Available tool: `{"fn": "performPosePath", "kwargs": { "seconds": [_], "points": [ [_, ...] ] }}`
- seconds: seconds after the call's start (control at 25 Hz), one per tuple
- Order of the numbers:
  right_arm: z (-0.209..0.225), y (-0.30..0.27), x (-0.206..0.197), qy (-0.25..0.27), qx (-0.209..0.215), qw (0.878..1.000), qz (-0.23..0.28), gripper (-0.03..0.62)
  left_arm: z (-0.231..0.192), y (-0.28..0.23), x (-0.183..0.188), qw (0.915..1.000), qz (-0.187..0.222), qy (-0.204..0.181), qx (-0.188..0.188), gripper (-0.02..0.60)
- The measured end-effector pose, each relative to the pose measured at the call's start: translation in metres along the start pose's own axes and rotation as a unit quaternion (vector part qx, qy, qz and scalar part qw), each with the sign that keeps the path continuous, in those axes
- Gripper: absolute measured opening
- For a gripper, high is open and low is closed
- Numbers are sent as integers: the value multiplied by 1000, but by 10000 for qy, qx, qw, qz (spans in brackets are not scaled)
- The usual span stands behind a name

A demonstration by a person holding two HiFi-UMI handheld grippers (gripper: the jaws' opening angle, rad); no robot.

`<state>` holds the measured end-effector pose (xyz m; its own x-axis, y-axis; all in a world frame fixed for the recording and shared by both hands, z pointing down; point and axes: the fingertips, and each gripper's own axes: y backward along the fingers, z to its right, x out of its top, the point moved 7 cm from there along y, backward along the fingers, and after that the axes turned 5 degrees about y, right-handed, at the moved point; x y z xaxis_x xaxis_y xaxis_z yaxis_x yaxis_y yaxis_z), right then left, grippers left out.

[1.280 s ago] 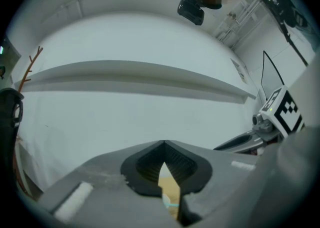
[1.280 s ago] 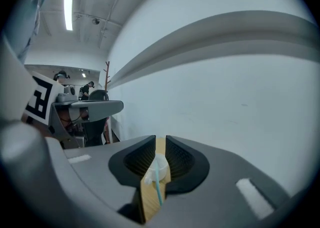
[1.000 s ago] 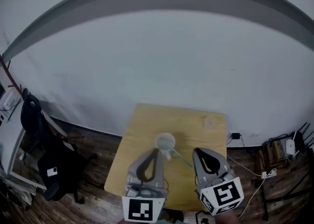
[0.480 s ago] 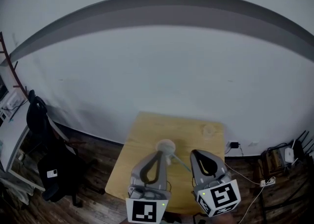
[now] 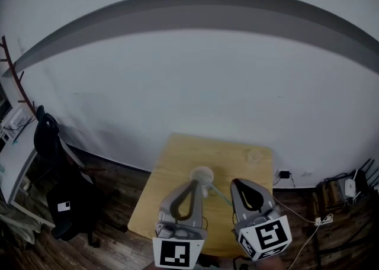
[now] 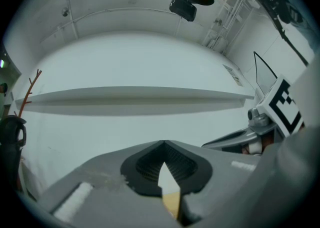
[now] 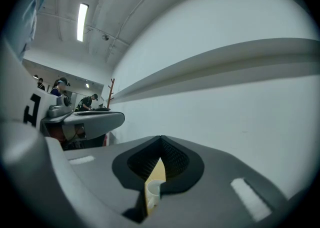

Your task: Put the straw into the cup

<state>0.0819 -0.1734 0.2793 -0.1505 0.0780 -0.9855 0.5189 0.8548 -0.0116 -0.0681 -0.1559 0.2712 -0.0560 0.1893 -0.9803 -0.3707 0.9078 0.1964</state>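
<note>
A white cup (image 5: 201, 174) stands near the middle of the small wooden table (image 5: 177, 156). A thin pale straw (image 5: 219, 195) lies flat on the tabletop just right of the cup, slanting toward my right gripper. My left gripper (image 5: 192, 182) hovers at the cup's near side, its jaws shut with nothing between them. My right gripper (image 5: 235, 182) is shut and empty too, beside the straw's near end. In the right gripper view the cup (image 7: 152, 190) shows through the slit below the closed tips (image 7: 161, 137). The left gripper view shows only tabletop (image 6: 171, 200) under its closed tips (image 6: 163, 142).
A plain white wall rises behind the table. A black chair (image 5: 64, 202) and a coat stand (image 5: 16, 83) are on the left over dark wood flooring. Cables and a power strip (image 5: 324, 208) lie on the floor to the right.
The head view has tilted up, so the table sits lower in the frame. Both grippers keep their places over the table's near half, still shut.
</note>
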Motion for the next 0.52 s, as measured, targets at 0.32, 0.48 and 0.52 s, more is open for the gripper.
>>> {"fn": "performPosePath", "kwargs": {
  "seconds": [0.32,0.48,0.52],
  "points": [
    [1,-3,-3,-5,25,10000,-22,6,0,-3,-2,10000,3,32,4,17],
    [4,-6,-4,-3,26,10000,-32,6,-1,-7,-5,10000,-34,25,0,17],
    [4,-6,-5,-4,24,10000,-35,6,-1,-8,-6,10000,-55,6,-5,17]
  ]
}}
